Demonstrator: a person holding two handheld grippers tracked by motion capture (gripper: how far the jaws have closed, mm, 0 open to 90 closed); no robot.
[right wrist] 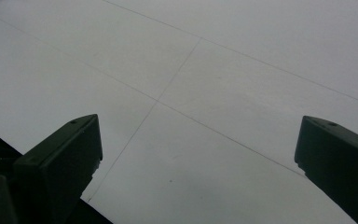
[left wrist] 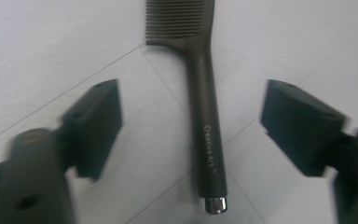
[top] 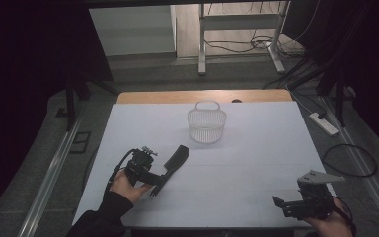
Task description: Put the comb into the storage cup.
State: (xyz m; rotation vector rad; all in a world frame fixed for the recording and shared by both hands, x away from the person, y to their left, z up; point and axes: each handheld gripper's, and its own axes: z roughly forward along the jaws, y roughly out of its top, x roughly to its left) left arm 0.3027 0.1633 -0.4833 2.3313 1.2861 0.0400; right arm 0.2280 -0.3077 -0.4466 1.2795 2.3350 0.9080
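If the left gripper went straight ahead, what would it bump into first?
Probably the comb: its handle lies between the open jaws of the left gripper, untouched, straight ahead on the table.

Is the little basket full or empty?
Empty. The high view shows the white basket upright on the table with nothing inside; the black comb lies outside it.

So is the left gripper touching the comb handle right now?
Apart. In the left gripper view the comb handle lies between the left gripper pads, with bare white table on both sides.
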